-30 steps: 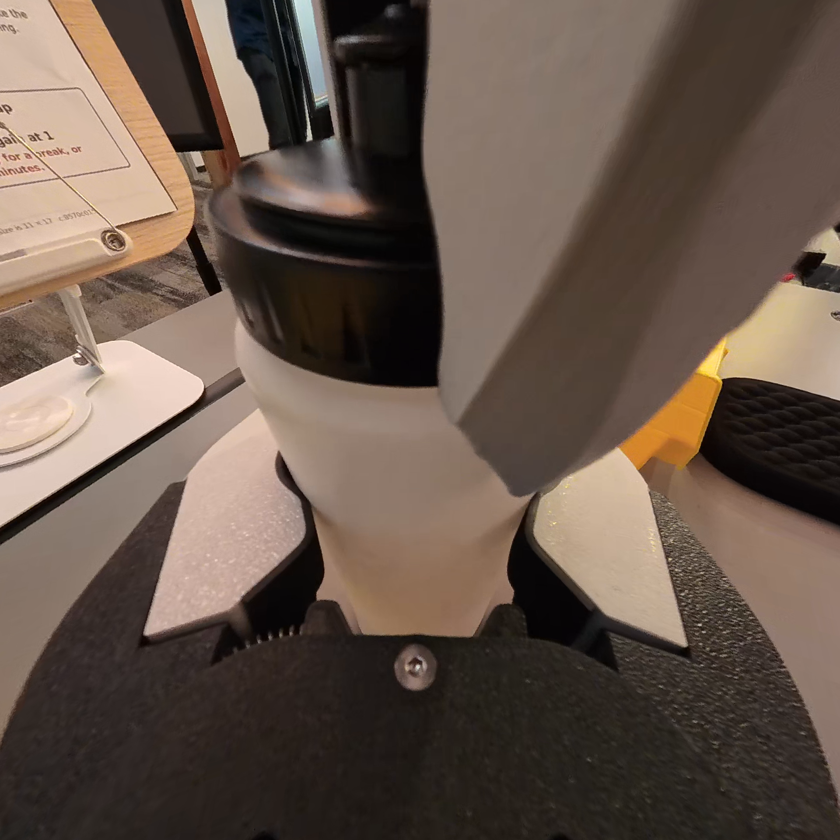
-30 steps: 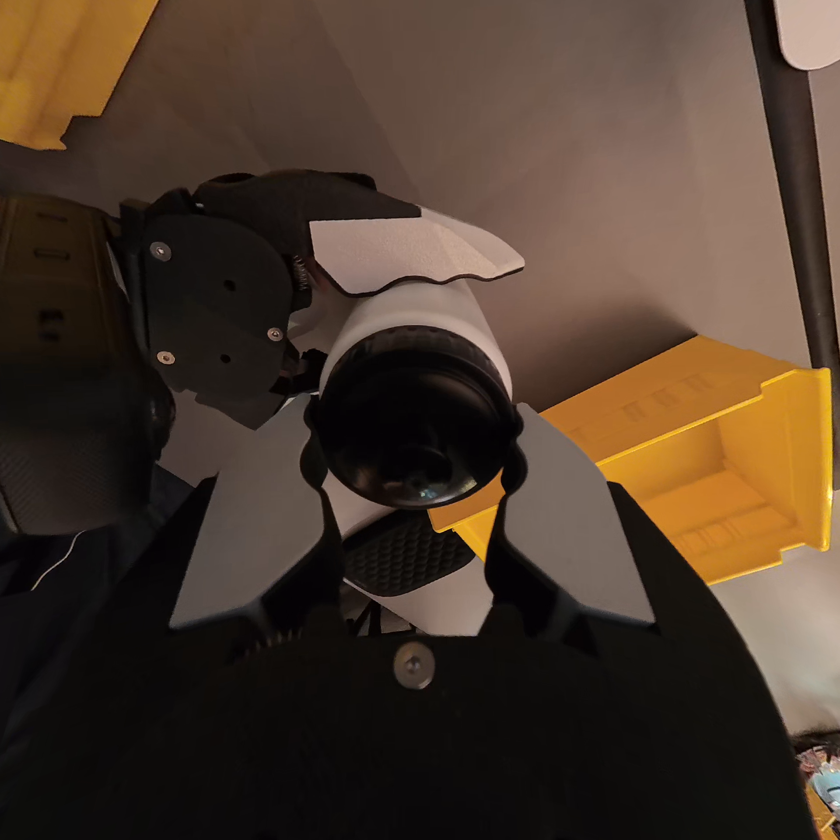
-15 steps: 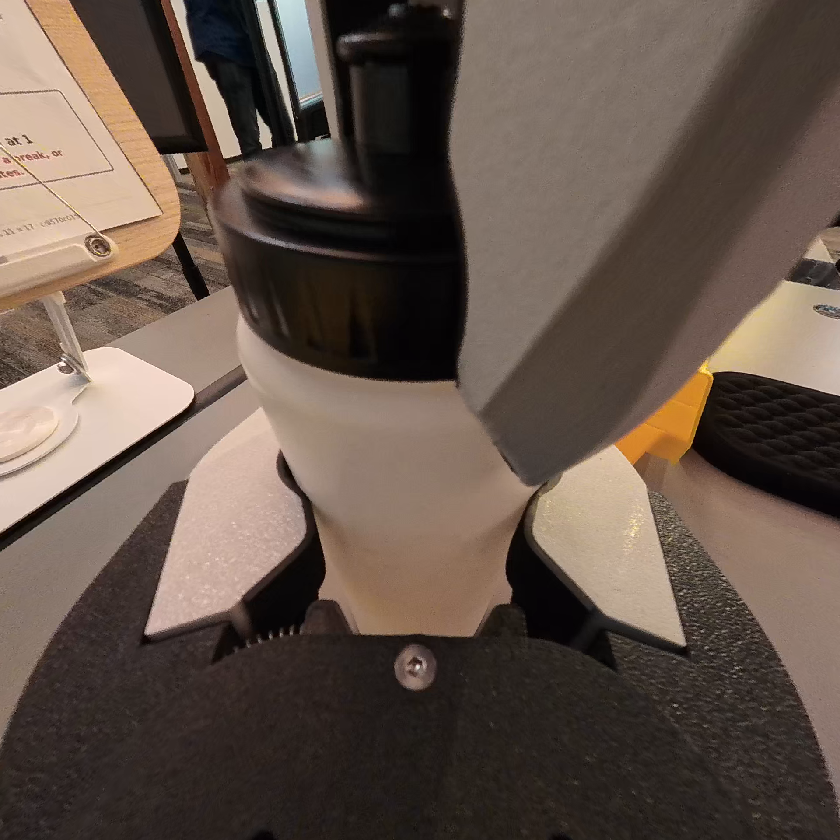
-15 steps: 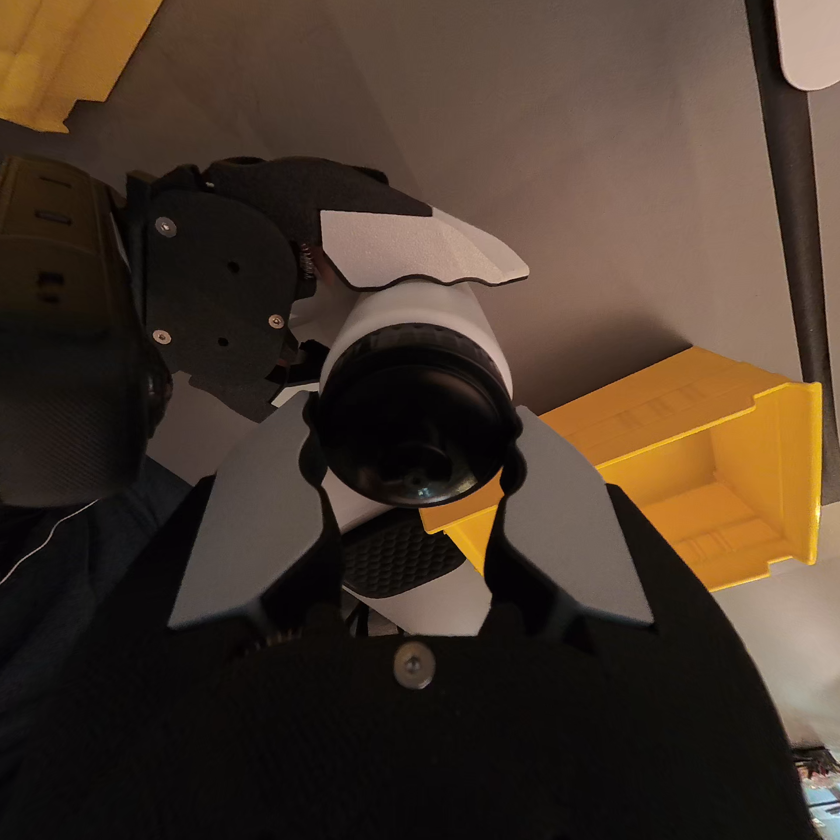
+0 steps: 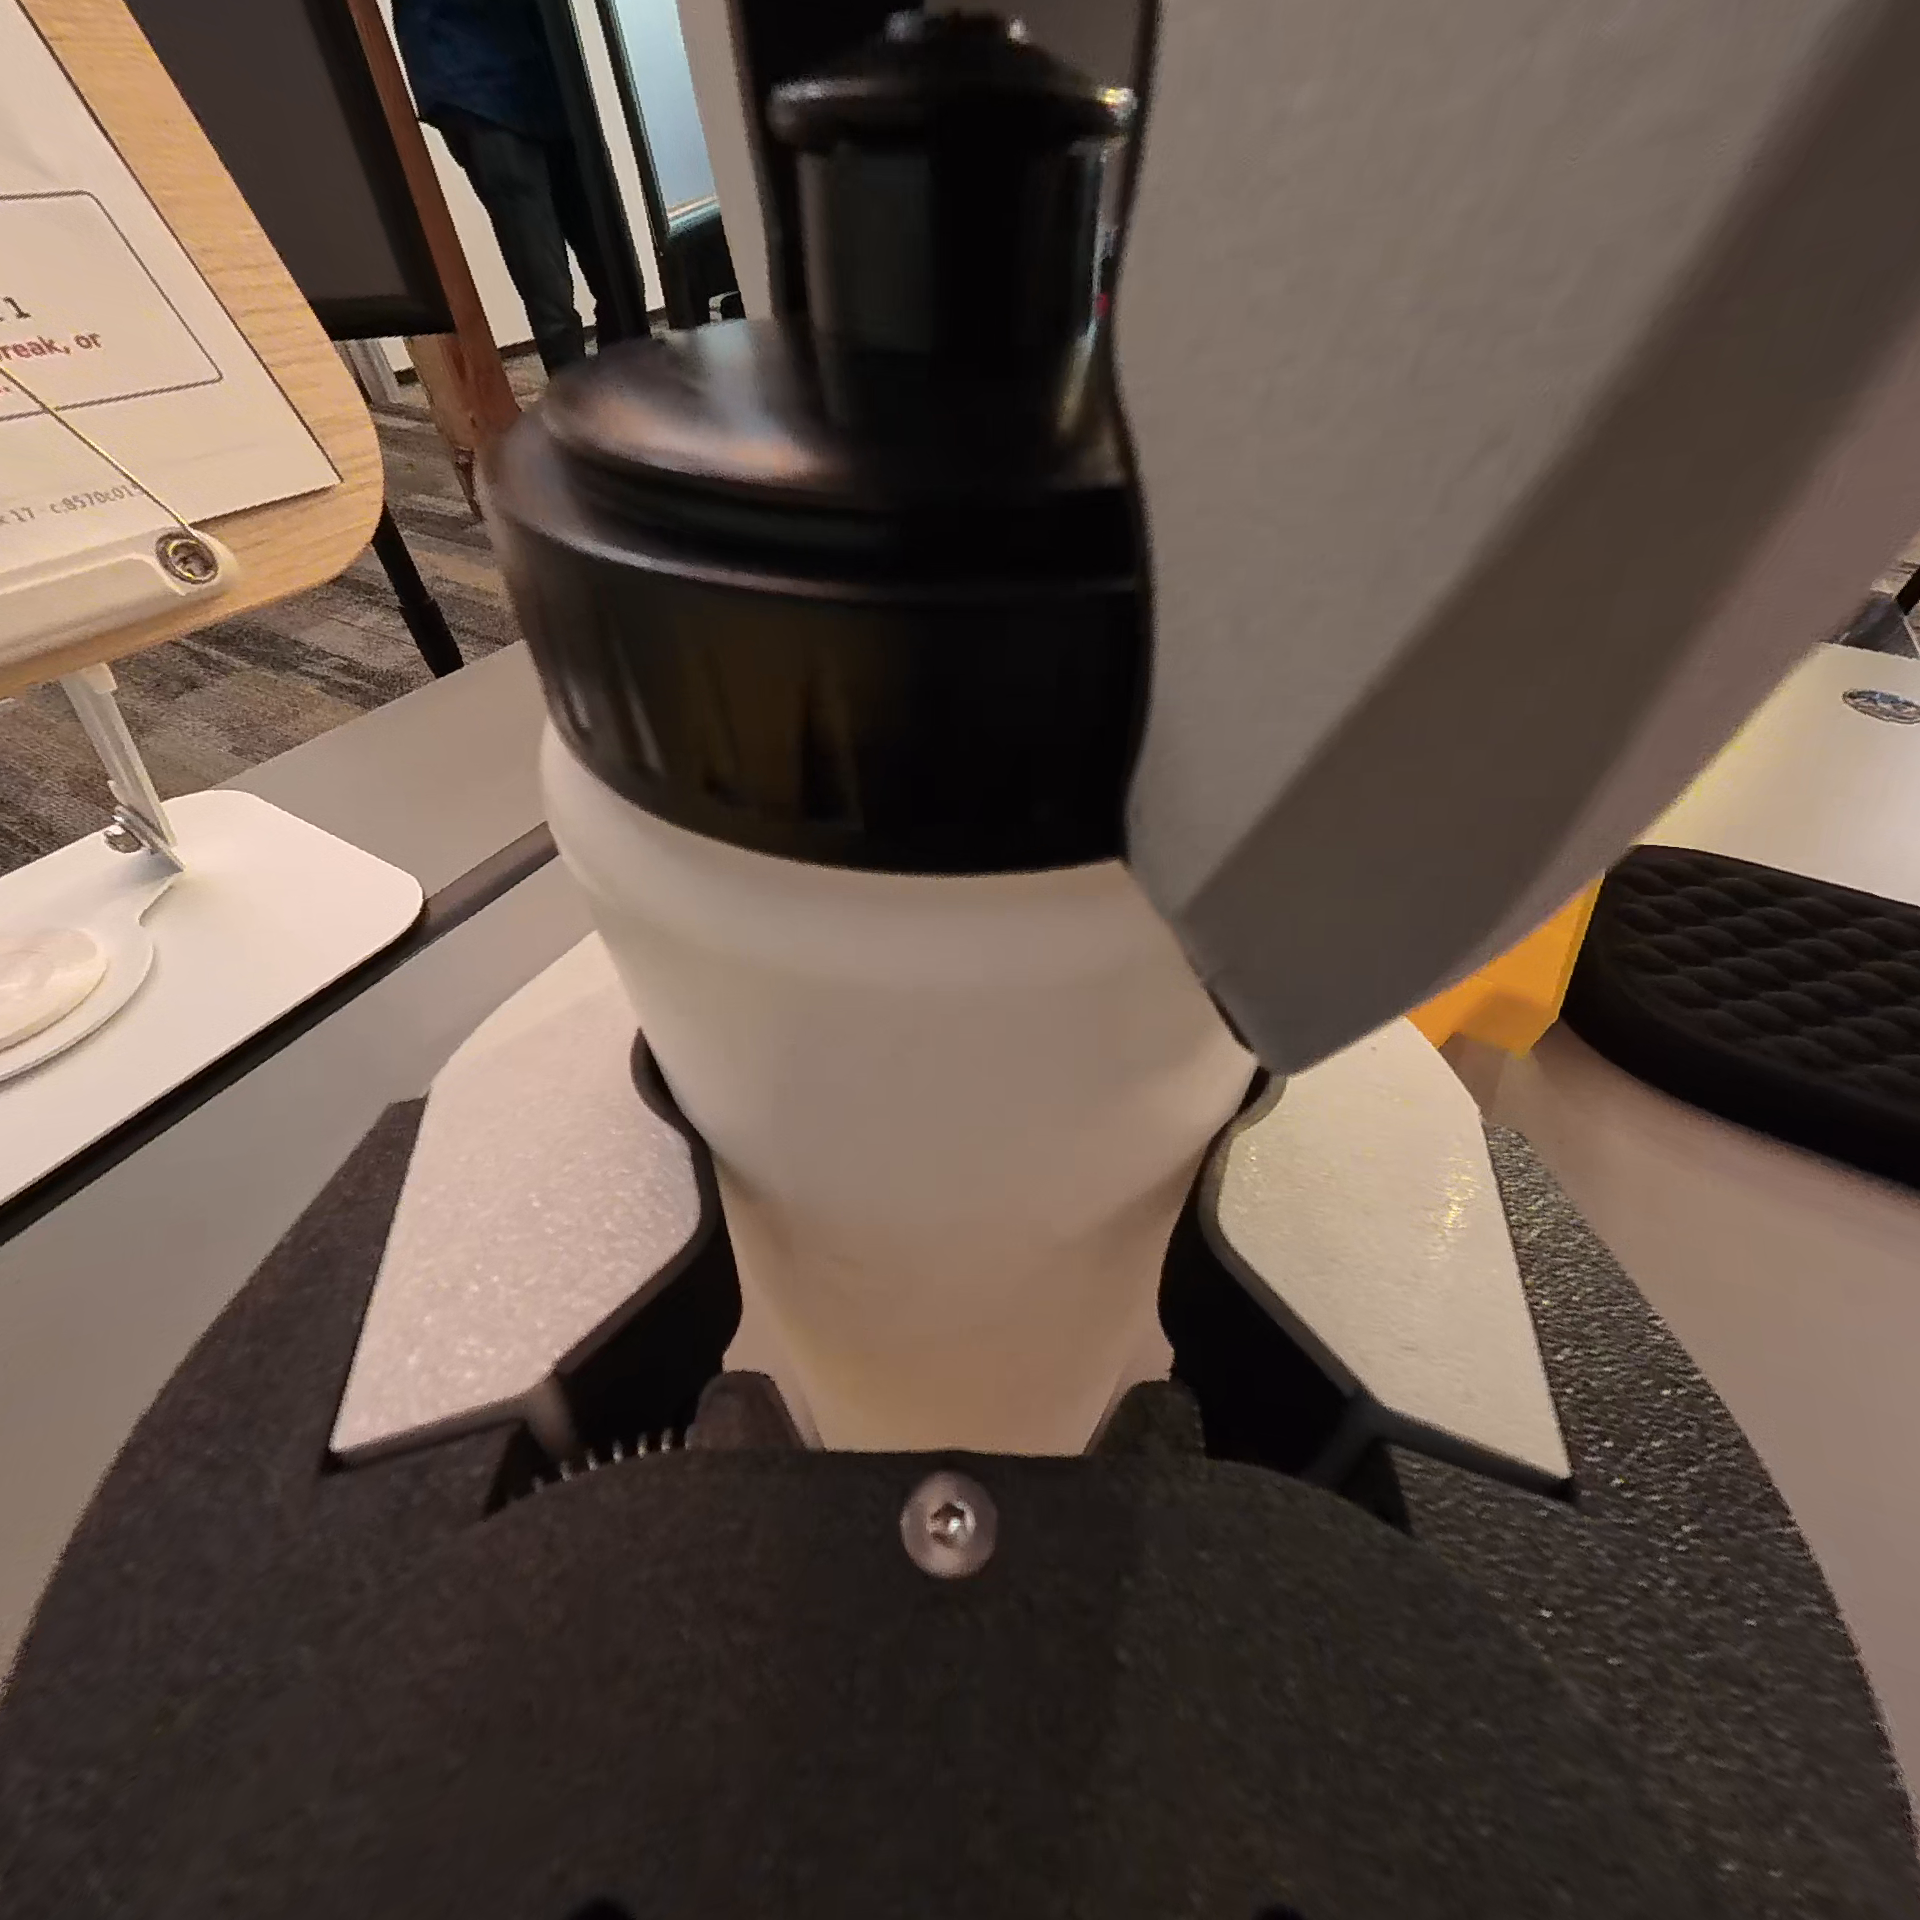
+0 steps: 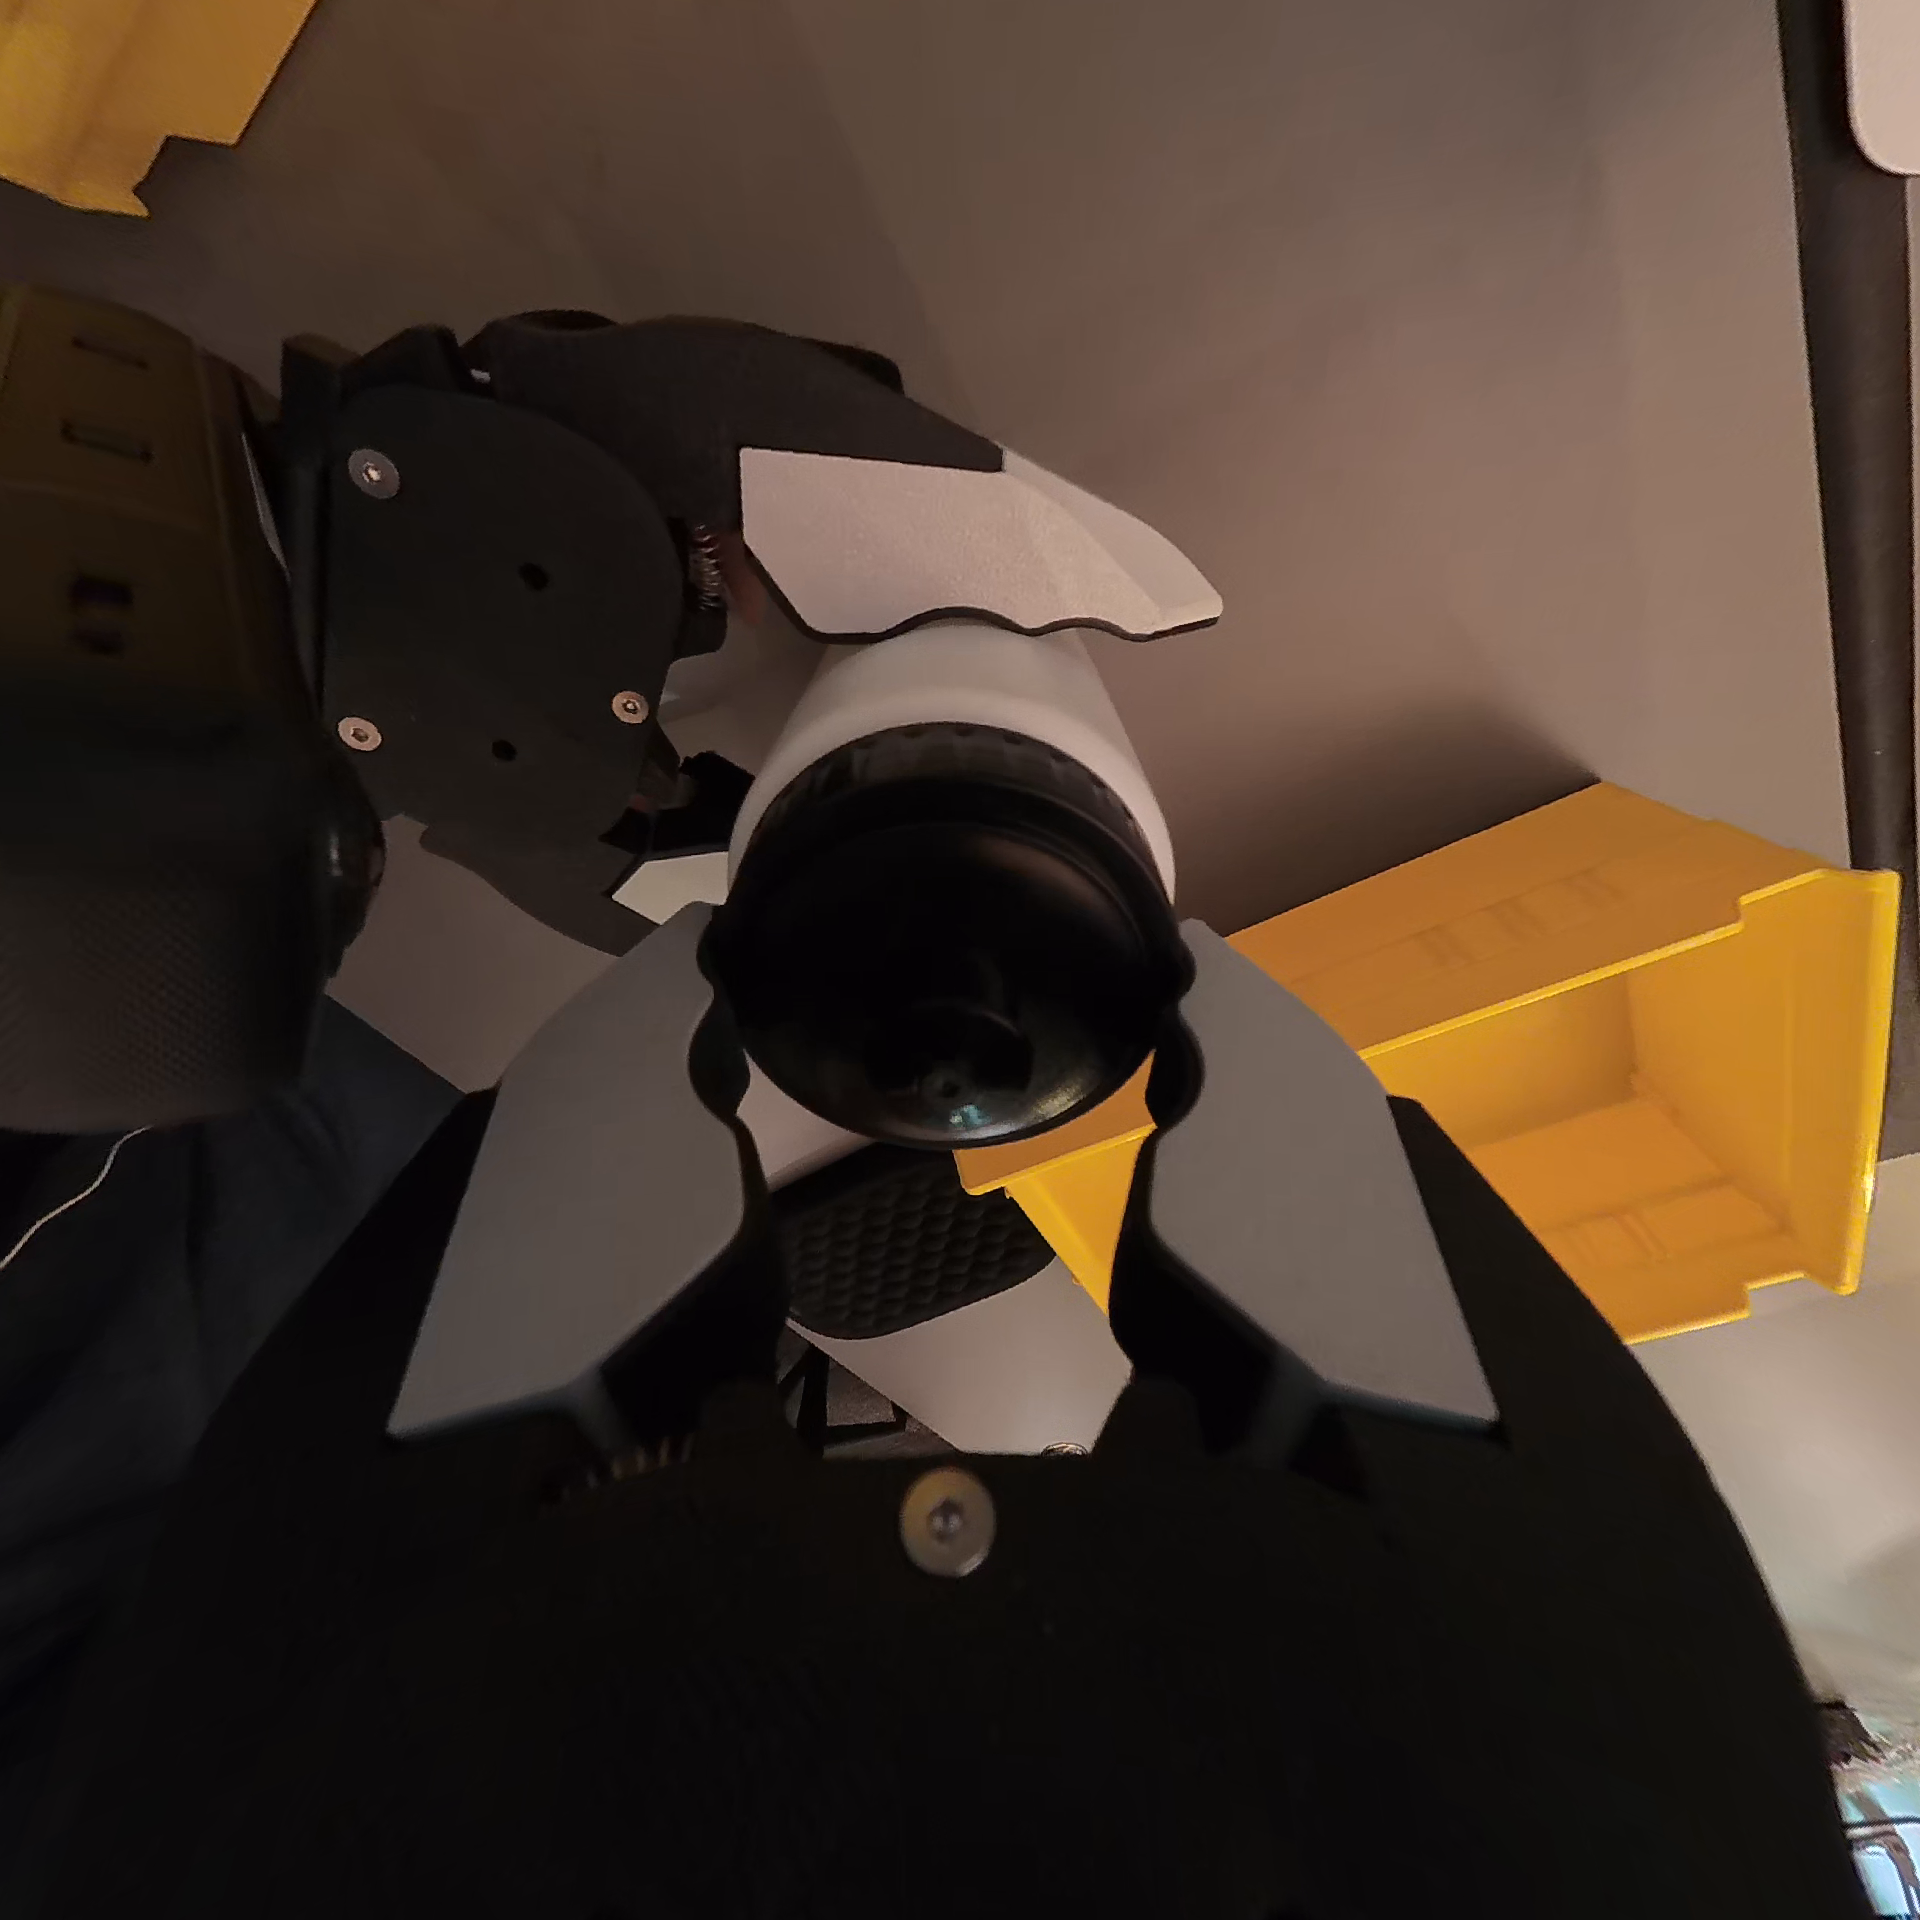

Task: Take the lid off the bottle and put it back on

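Gripping white bottle (image 5: 914, 1091) — left gripper (image 5: 951, 1164) fingers clamped; right gripper (image 6: 945, 997) fingers pinching black lid (image 6: 935, 935)

Warm indoor light is brightening the left wrist view, glinting softly on the left claw's (image 5: 951, 1174) pale right finger pad (image 5: 1382, 1247). The ribbed black plastic lid (image 5: 831, 665) and the big grey finger (image 5: 1455, 468) beside it are smearing out of focus (too close to the lens). The right wrist view is sitting dim and brownish, its right claw (image 6: 945, 1039) shadowed, the glossy yellow plastic bin (image 6: 1558, 1091) glowing brightest. Straight lines are bowing at both views' edges.
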`<state>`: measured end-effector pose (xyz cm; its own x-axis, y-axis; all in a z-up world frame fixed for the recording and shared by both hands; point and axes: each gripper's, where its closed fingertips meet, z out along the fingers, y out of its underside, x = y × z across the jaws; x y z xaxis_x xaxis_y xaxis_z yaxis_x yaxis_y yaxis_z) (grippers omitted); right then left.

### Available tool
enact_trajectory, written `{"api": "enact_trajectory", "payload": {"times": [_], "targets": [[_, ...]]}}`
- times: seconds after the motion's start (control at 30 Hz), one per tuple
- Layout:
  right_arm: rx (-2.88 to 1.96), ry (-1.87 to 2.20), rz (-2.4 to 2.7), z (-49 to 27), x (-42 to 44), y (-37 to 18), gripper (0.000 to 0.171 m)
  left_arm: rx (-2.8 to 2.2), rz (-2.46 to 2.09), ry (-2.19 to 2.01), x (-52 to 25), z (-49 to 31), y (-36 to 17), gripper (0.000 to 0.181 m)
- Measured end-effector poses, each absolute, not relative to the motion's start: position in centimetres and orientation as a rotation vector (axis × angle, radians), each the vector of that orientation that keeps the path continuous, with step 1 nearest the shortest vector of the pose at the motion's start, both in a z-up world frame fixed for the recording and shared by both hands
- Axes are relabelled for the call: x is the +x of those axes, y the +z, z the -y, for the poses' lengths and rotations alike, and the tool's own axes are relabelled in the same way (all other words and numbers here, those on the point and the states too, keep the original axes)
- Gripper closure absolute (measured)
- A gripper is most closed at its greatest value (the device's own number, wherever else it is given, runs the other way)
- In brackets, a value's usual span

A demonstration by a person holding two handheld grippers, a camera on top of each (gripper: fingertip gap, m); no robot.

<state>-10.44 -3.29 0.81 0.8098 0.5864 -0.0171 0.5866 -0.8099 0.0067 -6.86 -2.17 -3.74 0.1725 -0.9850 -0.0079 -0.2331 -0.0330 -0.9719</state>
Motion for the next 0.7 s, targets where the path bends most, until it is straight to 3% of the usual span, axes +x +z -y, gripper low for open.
{"api": "enact_trajectory", "payload": {"times": [0.7], "targets": [[3.004,0.007,-0.974,3.09,-10.54,0.64,0.087,-1.491,-1.234,-0.953,-6.92,2.08,-3.82,0.078]]}}
